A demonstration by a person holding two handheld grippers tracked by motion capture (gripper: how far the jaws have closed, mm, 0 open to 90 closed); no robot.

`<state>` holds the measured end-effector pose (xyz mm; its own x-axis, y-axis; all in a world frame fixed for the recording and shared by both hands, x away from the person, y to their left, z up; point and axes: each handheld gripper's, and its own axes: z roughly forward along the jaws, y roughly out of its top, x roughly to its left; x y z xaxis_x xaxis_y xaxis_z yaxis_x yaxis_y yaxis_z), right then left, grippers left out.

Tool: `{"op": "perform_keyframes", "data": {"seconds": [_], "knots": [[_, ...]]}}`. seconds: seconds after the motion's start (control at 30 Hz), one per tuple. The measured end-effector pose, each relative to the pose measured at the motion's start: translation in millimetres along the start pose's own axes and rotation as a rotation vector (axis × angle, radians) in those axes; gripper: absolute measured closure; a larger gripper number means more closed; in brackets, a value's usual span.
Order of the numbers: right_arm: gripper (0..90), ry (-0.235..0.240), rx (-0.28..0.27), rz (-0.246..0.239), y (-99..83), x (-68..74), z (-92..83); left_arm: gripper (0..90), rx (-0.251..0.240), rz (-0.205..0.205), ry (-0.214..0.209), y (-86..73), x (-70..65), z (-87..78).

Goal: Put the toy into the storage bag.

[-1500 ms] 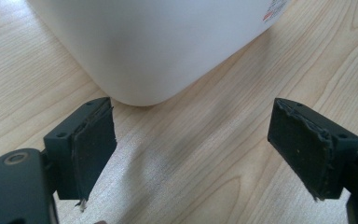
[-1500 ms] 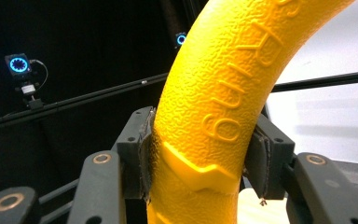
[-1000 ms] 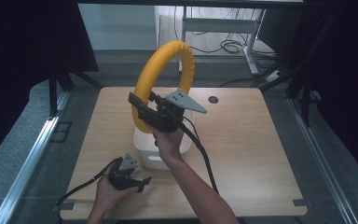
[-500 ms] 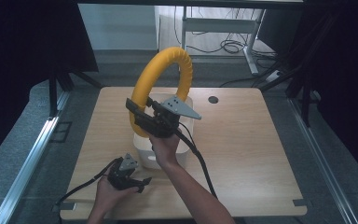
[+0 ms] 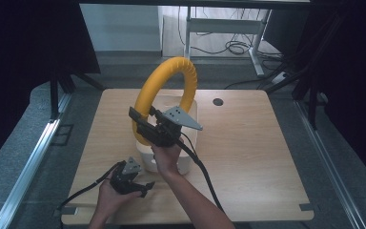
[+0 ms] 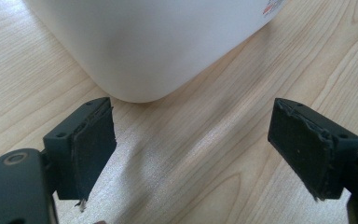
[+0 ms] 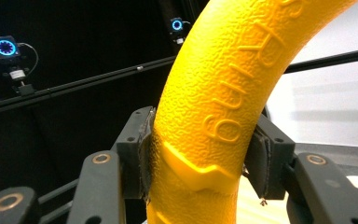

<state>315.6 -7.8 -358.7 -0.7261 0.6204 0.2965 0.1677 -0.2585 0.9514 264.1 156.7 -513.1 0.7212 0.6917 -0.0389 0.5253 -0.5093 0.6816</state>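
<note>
One yellow foam ring arches over a white container beside two lit sensors.

Pebbled matt yellow foam ring, smooth white plastic container, pale wood-grain table, matt black fingers

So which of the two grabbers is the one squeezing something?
The right gripper: its jaws pinch the yellow foam ring from both sides. The left gripper is wide open, low over the table near the white container.

The yellow foam ring bears embossed lettering, seen turned, of which "buix" is roughly legible.
</note>
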Motion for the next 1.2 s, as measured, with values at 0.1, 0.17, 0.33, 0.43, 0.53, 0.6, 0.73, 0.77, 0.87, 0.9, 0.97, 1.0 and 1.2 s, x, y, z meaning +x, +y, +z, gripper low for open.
{"op": "perform_keyframes", "data": {"seconds": [0.1, 0.17, 0.33, 0.43, 0.53, 0.6, 0.73, 0.77, 0.87, 0.9, 0.97, 1.0, 1.2], "knots": [[48.2, -0.013, 0.001, 0.006, -3.8, -1.6, -0.5, 15.1, 0.004, 0.001, -0.004, -0.2, -0.1, 0.7], [48.2, -0.017, 0.000, 0.008, -7.0, -2.7, -0.7, 15.1, 0.006, -0.001, -0.004, -0.2, -0.4, 1.3], [48.2, -0.039, 0.012, -0.002, -15.7, -3.8, -0.4, 15.1, 0.010, 0.005, -0.005, -0.4, -0.2, 2.5], [48.2, -0.042, 0.016, 0.002, -18.1, -5.0, -0.1, 15.1, 0.012, 0.006, -0.007, -0.4, -0.1, 2.8], [48.1, -0.045, 0.028, 0.013, -23.7, -7.4, -0.2, 15.0, 0.020, 0.005, -0.011, -0.7, -0.5, 3.8], [48.1, -0.046, 0.037, 0.021, -26.4, -8.8, -0.2, 15.0, 0.020, 0.005, -0.012, -0.7, -0.6, 4.0], [48.0, -0.051, 0.049, 0.037, -30.1, -11.4, -0.5, 15.0, 0.019, 0.004, -0.010, -0.7, -0.6, 3.8], [48.0, -0.054, 0.053, 0.042, -31.2, -12.4, -0.6, 15.0, 0.018, 0.003, -0.008, -0.6, -0.6, 3.7], [47.9, -0.052, 0.066, 0.046, -35.4, -13.8, -0.5, 14.9, 0.021, 0.005, -0.007, -0.7, -0.5, 3.9], [47.9, -0.052, 0.066, 0.046, -35.4, -13.8, -0.5, 14.9, 0.021, 0.005, -0.007, -0.7, -0.5, 3.9], [47.9, -0.054, 0.073, 0.045, -37.5, -13.9, -0.3, 14.8, 0.024, 0.006, -0.009, -0.8, -0.5, 4.1], [47.9, -0.055, 0.077, 0.047, -38.6, -13.9, 0.0, 14.8, 0.025, 0.007, -0.009, -0.8, -0.5, 4.1], [47.8, -0.062, 0.093, 0.057, -42.8, -15.0, 0.1, 14.7, 0.028, 0.009, -0.006, -0.8, -0.2, 3.8]]}}
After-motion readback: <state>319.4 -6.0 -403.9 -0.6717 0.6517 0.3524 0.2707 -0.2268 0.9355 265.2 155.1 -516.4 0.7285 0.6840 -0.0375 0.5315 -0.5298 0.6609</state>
